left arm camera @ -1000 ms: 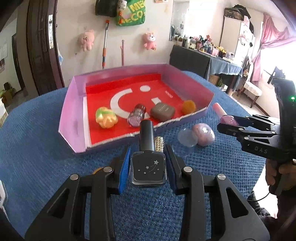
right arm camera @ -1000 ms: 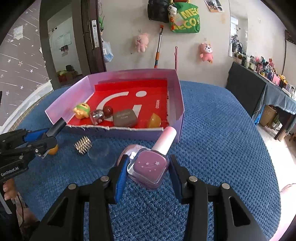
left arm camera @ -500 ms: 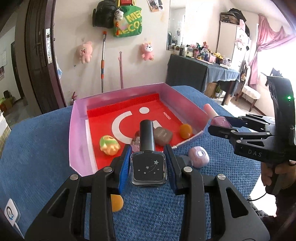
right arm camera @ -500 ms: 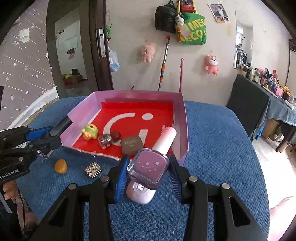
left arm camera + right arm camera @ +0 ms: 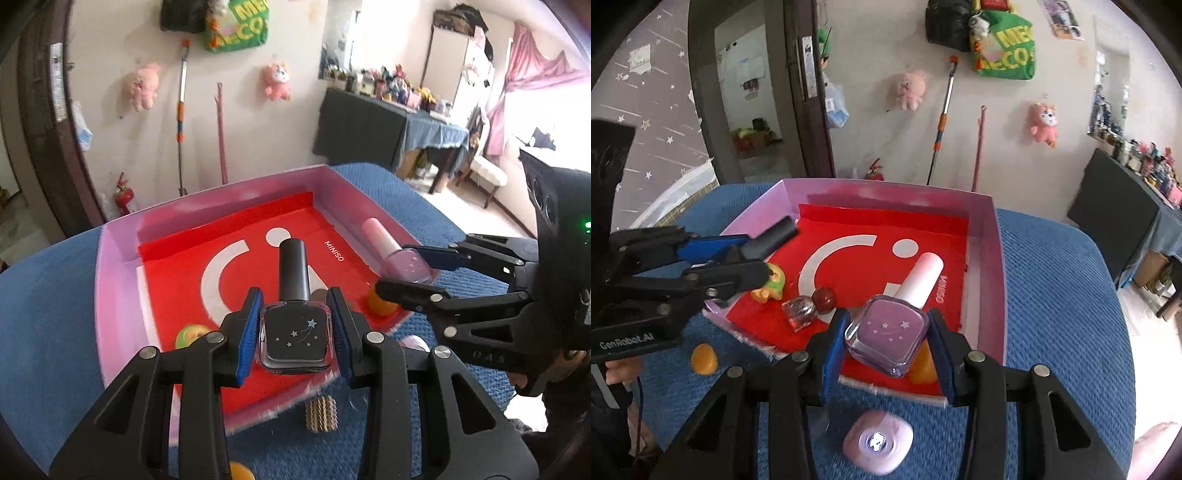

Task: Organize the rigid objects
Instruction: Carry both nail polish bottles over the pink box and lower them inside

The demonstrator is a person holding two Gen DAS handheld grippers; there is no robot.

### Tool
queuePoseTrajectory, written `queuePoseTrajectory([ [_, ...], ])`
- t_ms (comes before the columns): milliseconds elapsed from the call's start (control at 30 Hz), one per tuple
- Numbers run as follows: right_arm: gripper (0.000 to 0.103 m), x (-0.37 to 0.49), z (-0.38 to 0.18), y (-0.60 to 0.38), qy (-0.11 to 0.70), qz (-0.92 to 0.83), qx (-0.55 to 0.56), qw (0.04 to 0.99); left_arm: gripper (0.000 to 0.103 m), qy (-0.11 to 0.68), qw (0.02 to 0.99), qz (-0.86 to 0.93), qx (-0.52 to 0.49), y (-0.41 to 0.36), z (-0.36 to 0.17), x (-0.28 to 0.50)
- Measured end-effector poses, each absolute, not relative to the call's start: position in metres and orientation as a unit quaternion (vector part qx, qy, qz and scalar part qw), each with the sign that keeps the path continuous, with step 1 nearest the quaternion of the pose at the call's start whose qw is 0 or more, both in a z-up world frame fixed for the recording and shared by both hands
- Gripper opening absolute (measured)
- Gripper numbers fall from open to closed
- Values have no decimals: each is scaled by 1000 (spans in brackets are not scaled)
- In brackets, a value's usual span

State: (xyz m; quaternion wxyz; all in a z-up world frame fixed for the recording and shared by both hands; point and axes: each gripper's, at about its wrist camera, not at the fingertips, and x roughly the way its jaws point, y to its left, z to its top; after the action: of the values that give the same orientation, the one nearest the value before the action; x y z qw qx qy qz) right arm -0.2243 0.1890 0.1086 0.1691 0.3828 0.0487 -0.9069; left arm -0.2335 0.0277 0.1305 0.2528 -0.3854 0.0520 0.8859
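Left wrist view shows the left claw (image 5: pixel 295 332) clamped on a dark nail polish bottle (image 5: pixel 294 332), held above the near part of the pink tray (image 5: pixel 118 295) with the red liner. Right wrist view shows the right claw (image 5: pixel 884 343) clamped on a lilac nail polish bottle (image 5: pixel 890 336) over the tray's near right corner.

Already inside the tray lie a green-and-yellow toy (image 5: pixel 772 284), a small clear bottle with a dark red cap (image 5: pixel 807 308) and an orange piece (image 5: pixel 380 302).

By the look of it, the sorting is partly done: both bottles are not yet released, and on the blue table (image 5: pixel 1052 295) outside the tray lie a gold ridged piece (image 5: pixel 320 412), an orange bead (image 5: pixel 703 358) and a pink oval case (image 5: pixel 877 441).
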Motion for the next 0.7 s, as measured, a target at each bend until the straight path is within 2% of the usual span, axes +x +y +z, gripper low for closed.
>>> queuePoseTrajectory([
  [400, 45, -301, 73, 194, 75, -870, 451, 182, 33, 68, 260, 847, -458, 61, 88, -309],
  [700, 45, -305, 68, 186, 134, -863, 453, 177, 33, 64, 256, 829, -493, 68, 63, -326],
])
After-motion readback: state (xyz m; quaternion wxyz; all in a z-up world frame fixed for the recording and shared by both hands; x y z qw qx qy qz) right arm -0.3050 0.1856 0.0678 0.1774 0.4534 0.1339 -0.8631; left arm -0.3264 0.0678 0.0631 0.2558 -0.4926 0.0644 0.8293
